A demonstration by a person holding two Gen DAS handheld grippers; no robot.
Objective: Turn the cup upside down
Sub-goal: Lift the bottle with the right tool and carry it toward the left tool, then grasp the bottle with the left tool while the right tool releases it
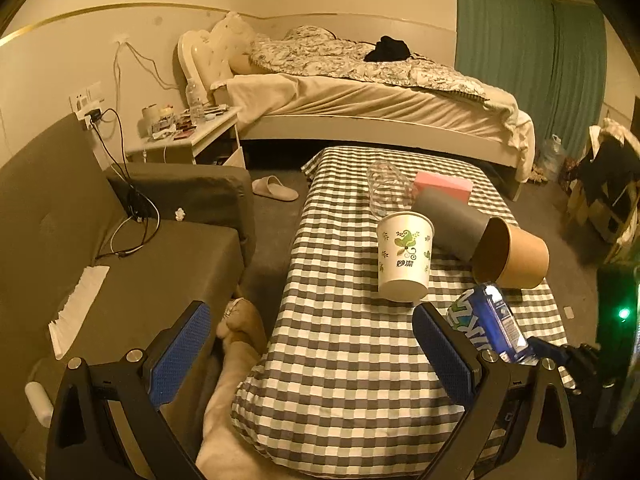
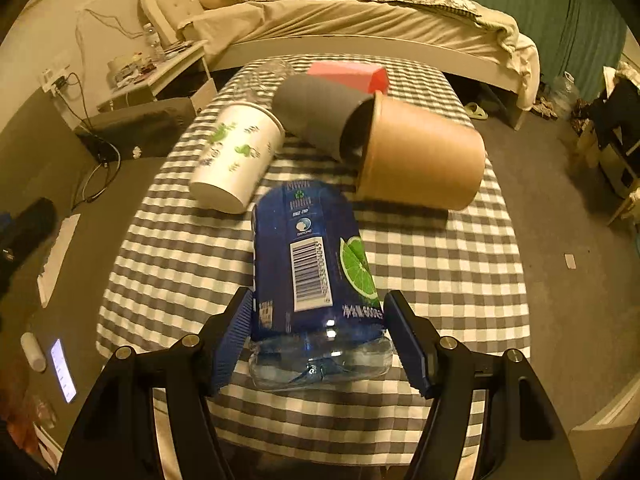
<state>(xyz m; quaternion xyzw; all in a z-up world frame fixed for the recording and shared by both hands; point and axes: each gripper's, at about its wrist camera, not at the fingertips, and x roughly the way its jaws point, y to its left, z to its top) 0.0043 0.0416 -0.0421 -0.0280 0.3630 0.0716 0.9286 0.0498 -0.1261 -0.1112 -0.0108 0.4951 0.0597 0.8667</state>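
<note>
Right wrist: right gripper point(image 2: 318, 336) level, fingers point(image 2: 236, 334) clamping bottle point(image 2: 312, 264).

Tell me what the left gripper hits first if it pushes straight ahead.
Probably the white paper cup, which stands just beyond the open left gripper and slightly toward its right finger; only checkered tablecloth lies between, though depth is uncertain.

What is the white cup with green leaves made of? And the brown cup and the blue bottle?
The white cup looks like paper: matte, printed walls and a rolled rim. The brown cup seems to be plain kraft paper, dull and unprinted. The blue bottle looks like clear plastic with a glossy printed label; its see-through end catches the light between the right gripper's fingers.
</note>
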